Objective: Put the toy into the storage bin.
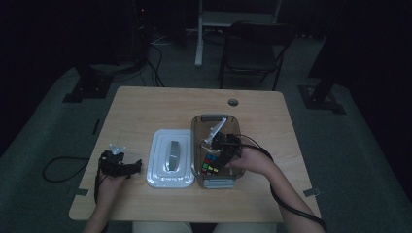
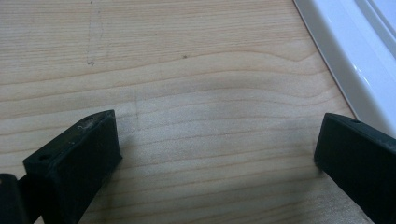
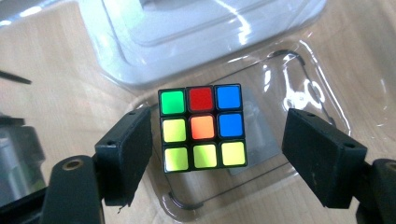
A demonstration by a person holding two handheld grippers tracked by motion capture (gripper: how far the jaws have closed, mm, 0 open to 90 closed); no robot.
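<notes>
The puzzle cube point(image 3: 202, 127) is lying on the floor of the clear container point(image 1: 200, 127), between the released jaws of the right gripper point(image 3: 219, 154), neither pad touching it. The left gripper point(image 2: 217, 158) is resting spread on the table point(image 2: 187, 70), grasping nothing, beside the white lid point(image 2: 345, 56).

High view dim and murky; both gripper views bright, with glare on clear plastic.

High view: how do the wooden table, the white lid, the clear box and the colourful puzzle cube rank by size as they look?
1. Wooden table.
2. and 3. White lid and clear box: about alike, unranked.
4. Puzzle cube, lying in the box.
</notes>
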